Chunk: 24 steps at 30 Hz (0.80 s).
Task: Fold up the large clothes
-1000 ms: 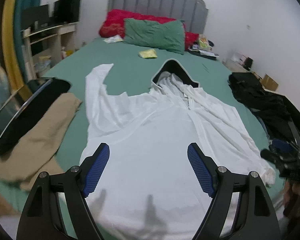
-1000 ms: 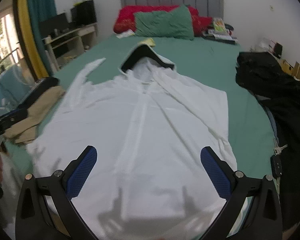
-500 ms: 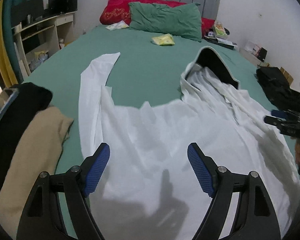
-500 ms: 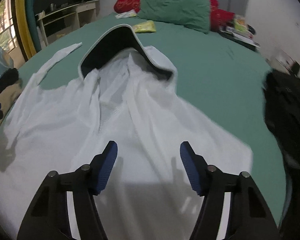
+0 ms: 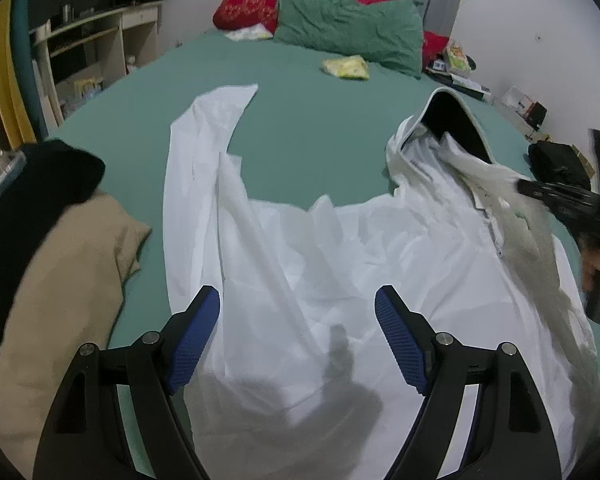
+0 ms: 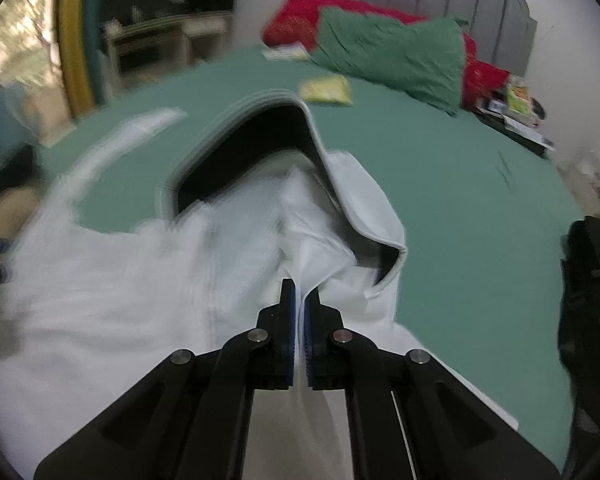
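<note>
A large white hooded garment [image 5: 340, 264] lies spread on the green bed [image 5: 308, 136], its left sleeve [image 5: 204, 136] stretched toward the pillows and its dark-lined hood [image 5: 456, 124] at the right. My left gripper [image 5: 298, 336] is open and empty above the garment's body. My right gripper [image 6: 299, 312] is shut on a fold of the white garment [image 6: 112, 280] just below the hood [image 6: 252, 152], lifting the cloth. In the left wrist view the right gripper [image 5: 560, 200] shows at the right edge, pulling the fabric up.
A tan cloth [image 5: 60, 288] and a black cloth [image 5: 36, 184] lie at the bed's left edge. Black clothes [image 6: 592, 304] lie at the right. A green pillow [image 5: 352, 36], a red pillow [image 5: 248, 8] and a yellow packet [image 5: 346, 67] are near the headboard. Shelves [image 5: 96, 40] stand at the left.
My right gripper has closed on the garment below the hood and lifts it. My left gripper has moved forward and left over the garment, staying open.
</note>
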Available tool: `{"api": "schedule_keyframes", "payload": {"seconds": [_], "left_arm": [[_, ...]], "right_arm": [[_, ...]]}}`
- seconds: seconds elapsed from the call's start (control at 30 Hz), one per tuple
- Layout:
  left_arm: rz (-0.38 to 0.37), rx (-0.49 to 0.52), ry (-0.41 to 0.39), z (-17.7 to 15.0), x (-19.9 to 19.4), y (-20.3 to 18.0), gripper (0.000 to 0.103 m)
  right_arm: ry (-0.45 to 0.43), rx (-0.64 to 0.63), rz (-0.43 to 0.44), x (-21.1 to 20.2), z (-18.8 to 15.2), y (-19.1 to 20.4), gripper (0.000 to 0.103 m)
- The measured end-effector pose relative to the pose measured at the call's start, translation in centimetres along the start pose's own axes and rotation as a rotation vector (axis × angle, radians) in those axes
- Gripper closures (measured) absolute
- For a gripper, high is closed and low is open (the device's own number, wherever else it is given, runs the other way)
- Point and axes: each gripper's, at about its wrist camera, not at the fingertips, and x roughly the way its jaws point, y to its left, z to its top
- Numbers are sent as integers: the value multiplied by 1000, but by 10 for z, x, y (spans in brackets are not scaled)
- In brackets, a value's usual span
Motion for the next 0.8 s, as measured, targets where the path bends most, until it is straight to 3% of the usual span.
{"api": "schedule_keyframes", "payload": {"seconds": [0.07,0.1,0.13,0.17,0.23,0.27,0.3,0.37,0.57,0.63,0.7,0.8], "left_arm": [[-17,-12,-3,0,-5,-2,20],[-24,-16,-5,0,-8,-2,20],[-25,-19,-6,-1,-10,-3,20],[-25,-23,-4,-2,-12,-3,20],[-44,-24,-3,-4,-17,-4,20],[-47,-21,-5,-5,-19,-4,20],[-43,-18,-5,-6,-20,-5,20],[-55,-21,2,-8,-22,-4,20],[-59,-41,25,-8,-21,6,20],[-64,-50,38,-8,-19,10,20],[-59,-37,39,-7,-16,13,20],[-55,-49,58,-5,-11,23,20]], "right_arm": [[7,-3,125,-31,-14,12,99],[42,-12,190,-38,-23,20,99],[132,-27,254,-41,-39,32,99],[206,-41,269,-38,-52,39,99],[366,-94,217,-30,-83,57,92],[392,-106,194,-28,-92,63,71],[390,-113,179,-30,-98,69,38],[342,-93,168,-36,-95,75,17],[212,30,78,-8,-39,67,20],[246,30,26,21,-28,68,39],[284,24,-12,49,-23,60,98],[204,4,-5,35,-6,68,99]]}}
